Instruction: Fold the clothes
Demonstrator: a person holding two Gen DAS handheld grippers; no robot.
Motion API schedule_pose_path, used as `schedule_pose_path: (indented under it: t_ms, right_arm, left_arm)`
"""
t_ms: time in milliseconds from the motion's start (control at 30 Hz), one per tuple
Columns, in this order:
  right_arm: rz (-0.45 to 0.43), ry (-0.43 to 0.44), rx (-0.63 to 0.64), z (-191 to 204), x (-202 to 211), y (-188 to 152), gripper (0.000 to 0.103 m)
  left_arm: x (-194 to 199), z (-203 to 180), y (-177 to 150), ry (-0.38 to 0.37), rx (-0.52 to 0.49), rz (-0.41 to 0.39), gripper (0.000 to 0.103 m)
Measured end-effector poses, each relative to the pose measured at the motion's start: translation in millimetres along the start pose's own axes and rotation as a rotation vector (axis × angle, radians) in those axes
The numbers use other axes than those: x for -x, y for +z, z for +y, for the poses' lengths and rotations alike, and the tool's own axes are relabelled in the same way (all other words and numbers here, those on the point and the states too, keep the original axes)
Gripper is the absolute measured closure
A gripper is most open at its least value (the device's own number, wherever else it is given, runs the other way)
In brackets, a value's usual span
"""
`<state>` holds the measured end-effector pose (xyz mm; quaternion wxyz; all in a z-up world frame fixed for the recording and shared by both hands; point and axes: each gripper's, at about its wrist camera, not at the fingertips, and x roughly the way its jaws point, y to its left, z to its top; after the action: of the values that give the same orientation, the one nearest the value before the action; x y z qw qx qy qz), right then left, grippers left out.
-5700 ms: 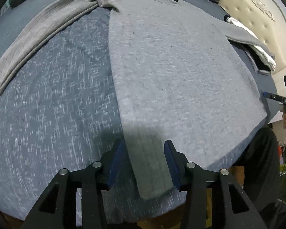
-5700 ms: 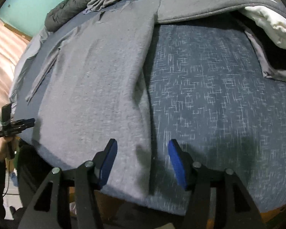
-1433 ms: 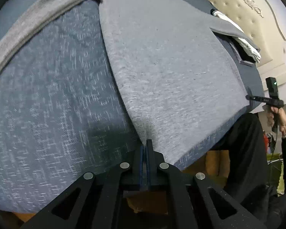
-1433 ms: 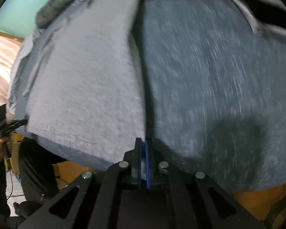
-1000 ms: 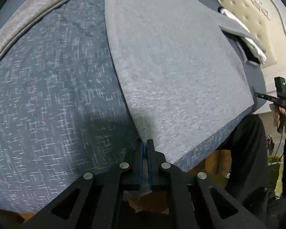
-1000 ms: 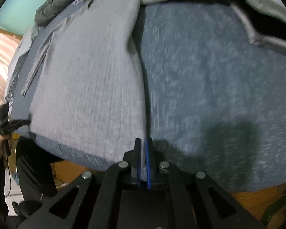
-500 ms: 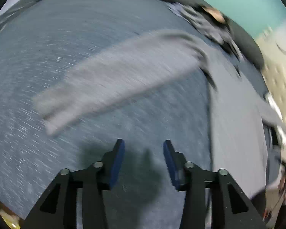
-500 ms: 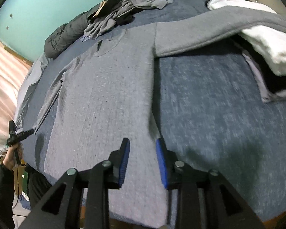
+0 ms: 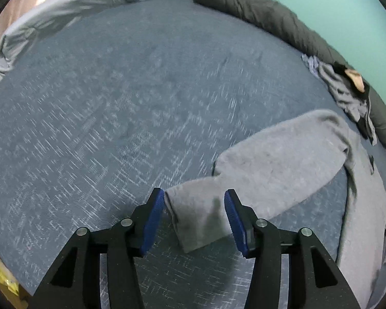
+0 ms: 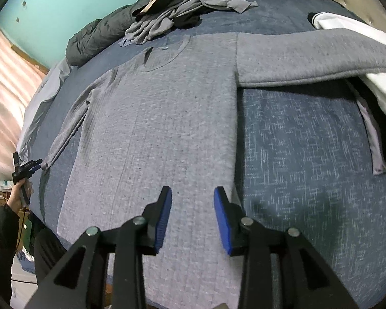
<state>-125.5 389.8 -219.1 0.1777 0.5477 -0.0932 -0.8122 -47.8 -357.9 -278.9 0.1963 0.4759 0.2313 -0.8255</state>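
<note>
A: Biggest first. What's on the bed (image 10: 308,159)?

B: Dark blue cover w/ pale flecks, and the grey sweatshirt (image 10: 154,134) laid flat on it, front up, neckline toward the far side, hem toward the near edge. Fabric's a heathered knit w/ faint vertical lines.

A: Sleeves?

B: The sleeve on the right of the right wrist view (image 10: 308,56) runs out sideways and drapes over a white garment (image 10: 373,82); its cuff is cut off by the frame edge. The other sleeve (image 9: 270,172) angles across the cover, cuff end lying between the left gripper (image 9: 194,221) fingers.

A: Tools?

B: Left gripper: jaws spread, recently opened and now steady; the cuff is in the gap below, pads not pressing on it. Right gripper (image 10: 193,216): jaws part-spread and just been opening, over the body near the sweatshirt's right side seam, nothing pinched.

A: Rest?

B: Dark duvet (image 10: 95,38) bunched along the far edge, crumpled grey clothes (image 10: 162,23) w/ black bits next to it, pale sheet (image 9: 77,7) at the far corner.

A: Hard to make out?

B: Left wrist view is motion-smeared, so cover pattern streaks. Sweatshirt body mostly cut off at the right edge there. A hand (image 10: 18,198) low left in the right view, at the bed's edge; can't tell its grip details, too small.
</note>
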Motion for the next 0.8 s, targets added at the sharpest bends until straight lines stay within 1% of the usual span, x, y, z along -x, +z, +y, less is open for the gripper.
schedule_pose_path:
  t_ms: [67, 167, 200, 233, 300, 367, 533, 600, 800]
  right_arm:
    - [0.001, -0.005, -0.004, 1, -3, 3, 0.068]
    - [0.003, -0.008, -0.011, 1, -7, 5, 0.067]
    - [0.006, -0.012, -0.01, 1, -8, 5, 0.066]
    - [0.008, -0.015, -0.009, 2, -10, 5, 0.066]
    - [0.012, -0.018, -0.005, 3, -12, 6, 0.066]
    - [0.014, -0.02, -0.005, 5, -15, 7, 0.066]
    - [0.016, -0.016, -0.005, 8, -19, 11, 0.066]
    - [0.018, -0.016, 0.001, 11, -21, 12, 0.066]
    - [0.035, -0.025, 0.022, 22, -29, 14, 0.066]
  left_arm:
    - [-7, 1, -1, 0.002, -0.008, 0.007, 0.05]
    - [-15, 7, 0, 0.005, 0.02, 0.013, 0.051]
    - [-16, 7, 0, -0.006, 0.025, 0.012, 0.062]
    - [-17, 7, 1, -0.016, 0.027, 0.012, 0.08]
    - [-20, 3, 3, -0.023, -0.007, 0.018, 0.096]
    - [-18, -3, 6, -0.035, -0.043, 0.018, 0.097]
    - [6, 2, 33, -0.047, -0.042, -0.044, 0.098]
    - [14, 4, 47, -0.037, -0.047, -0.065, 0.098]
    - [38, 15, 98, 0.024, -0.055, -0.129, 0.098]
